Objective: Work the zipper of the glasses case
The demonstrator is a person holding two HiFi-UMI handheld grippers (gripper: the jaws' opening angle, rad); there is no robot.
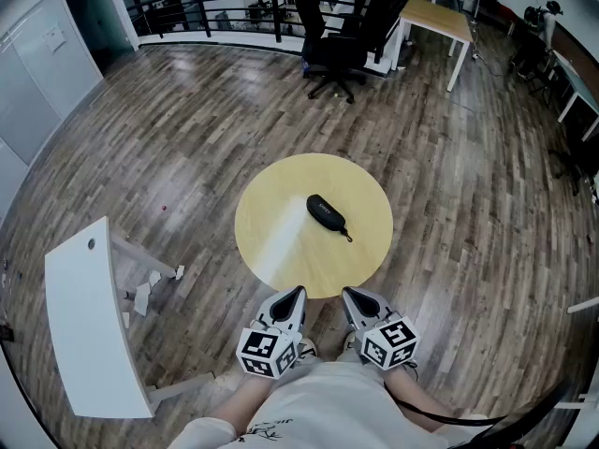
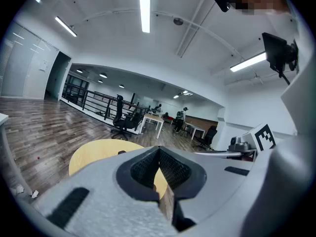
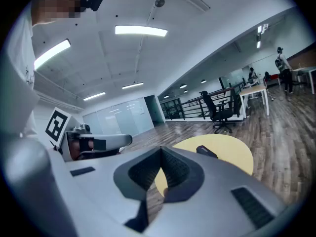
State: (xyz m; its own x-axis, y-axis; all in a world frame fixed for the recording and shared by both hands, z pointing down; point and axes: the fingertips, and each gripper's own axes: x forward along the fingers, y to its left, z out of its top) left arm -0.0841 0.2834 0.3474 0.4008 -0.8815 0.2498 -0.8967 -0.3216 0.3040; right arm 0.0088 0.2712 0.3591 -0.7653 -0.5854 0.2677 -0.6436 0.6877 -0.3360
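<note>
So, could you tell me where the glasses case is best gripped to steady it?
Probably across its narrow width near the far-left end, from above, with the left hand-held gripper. The glasses case lies flat and slantwise on the table, its pull trails off the near-right end, leaving that free.

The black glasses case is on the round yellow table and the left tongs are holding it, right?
Not quite. The glasses case does lie on the round yellow table, but the left tongs aren't holding it. The head view shows them at the table's near edge, apart from the case, with nothing in them.
</note>
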